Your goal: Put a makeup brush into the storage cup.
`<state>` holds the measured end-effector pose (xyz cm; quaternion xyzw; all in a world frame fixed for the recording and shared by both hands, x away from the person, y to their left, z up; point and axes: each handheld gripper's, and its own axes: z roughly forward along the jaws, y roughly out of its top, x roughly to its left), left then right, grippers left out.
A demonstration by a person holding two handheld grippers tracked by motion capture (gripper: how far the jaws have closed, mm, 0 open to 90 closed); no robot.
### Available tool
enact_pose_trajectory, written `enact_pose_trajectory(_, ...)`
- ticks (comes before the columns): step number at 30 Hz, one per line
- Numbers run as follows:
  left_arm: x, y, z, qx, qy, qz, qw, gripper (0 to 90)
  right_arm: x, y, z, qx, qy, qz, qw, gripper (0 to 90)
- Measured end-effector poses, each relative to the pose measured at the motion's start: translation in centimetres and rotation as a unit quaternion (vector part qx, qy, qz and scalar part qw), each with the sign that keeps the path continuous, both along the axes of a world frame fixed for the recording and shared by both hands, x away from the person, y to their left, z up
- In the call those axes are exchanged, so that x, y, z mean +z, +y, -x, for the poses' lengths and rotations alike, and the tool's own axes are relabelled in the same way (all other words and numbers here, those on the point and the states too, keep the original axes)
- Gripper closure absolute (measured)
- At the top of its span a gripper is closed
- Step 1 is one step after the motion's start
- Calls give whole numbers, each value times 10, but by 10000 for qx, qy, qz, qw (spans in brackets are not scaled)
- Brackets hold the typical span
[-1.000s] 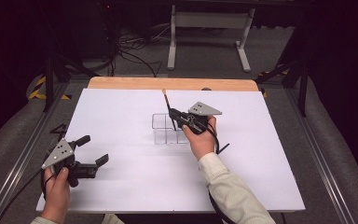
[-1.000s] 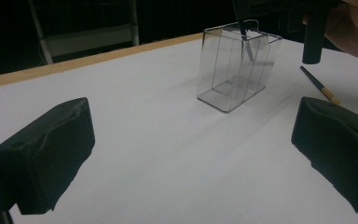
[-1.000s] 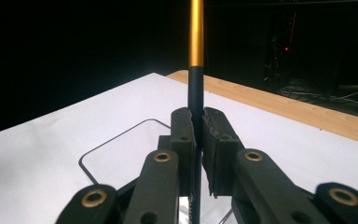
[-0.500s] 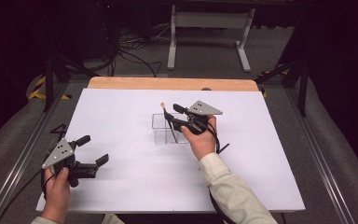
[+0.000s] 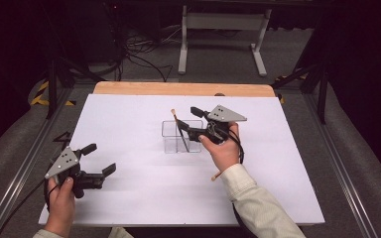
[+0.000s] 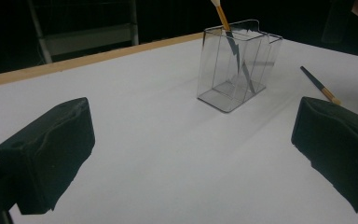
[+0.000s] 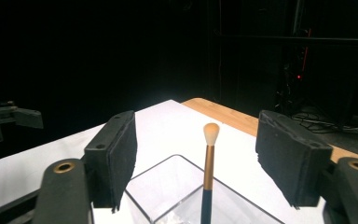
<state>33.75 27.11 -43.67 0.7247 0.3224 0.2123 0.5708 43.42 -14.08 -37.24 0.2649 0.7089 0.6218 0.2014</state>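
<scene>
A clear plastic box [image 5: 181,136] with compartments stands mid-table on the white sheet. A makeup brush [image 5: 177,124] with a gold ferrule and dark handle leans in it, its pale tip up [image 7: 210,133]. My right gripper [image 5: 192,122] hovers just right of the box. Its jaws have just been opening, and its pads [image 7: 119,154] stand on either side of the brush without touching it. My left gripper [image 5: 99,158] rests open at the near left, with nothing between its pads [image 6: 51,149]. It faces the box [image 6: 235,65].
A second brush [image 6: 319,84] lies flat on the sheet to the right of the box, its end showing by my right wrist [image 5: 217,174]. A wooden table edge [image 5: 178,89] runs along the back. Beyond it are a metal stand [image 5: 223,22] and cables on the floor.
The right gripper held the brush over the box a second ago. It has let go, opened and risen slightly. The brush now leans in the box. The left gripper has not moved.
</scene>
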Motion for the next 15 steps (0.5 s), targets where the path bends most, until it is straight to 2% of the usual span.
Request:
enact_pose_trajectory(5, 0, -1, 0, 1, -14, -6, 10000, 3, 5, -15, 5, -97, 50, 95, 9999, 263)
enact_pose_trajectory(15, 0, -1, 0, 14, -24, -22, 10000, 3, 11, -41, 15, -141, 96, 77, 9998, 231)
